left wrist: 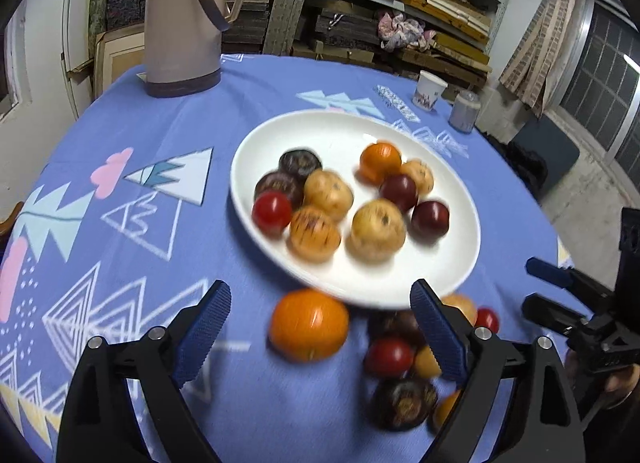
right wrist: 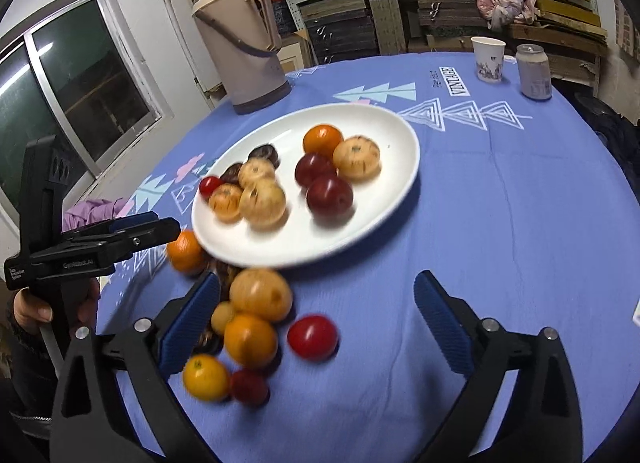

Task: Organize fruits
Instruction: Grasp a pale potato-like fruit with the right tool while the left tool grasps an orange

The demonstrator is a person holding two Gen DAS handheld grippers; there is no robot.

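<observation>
A white plate (left wrist: 320, 135) on the blue tablecloth holds several fruits: orange, yellow, red and dark ones. My left gripper (left wrist: 320, 293) is open just before the plate's near rim, and a loose orange (left wrist: 308, 325) lies on the cloth between its fingers, untouched. Beside its right finger lies a pile of loose fruit with a red one (left wrist: 388, 357) and a dark one (left wrist: 404, 403). My right gripper (right wrist: 318, 281) is open and empty in front of the plate (right wrist: 380, 191). A red fruit (right wrist: 312, 337) and a yellow one (right wrist: 260, 295) lie near its left finger.
A beige thermos jug (left wrist: 182, 19) stands at the far left of the round table. A paper cup (right wrist: 488, 59) and a can (right wrist: 534, 71) stand at the far right edge. Shelves of stacked boards rise behind. A person's hand holds each gripper.
</observation>
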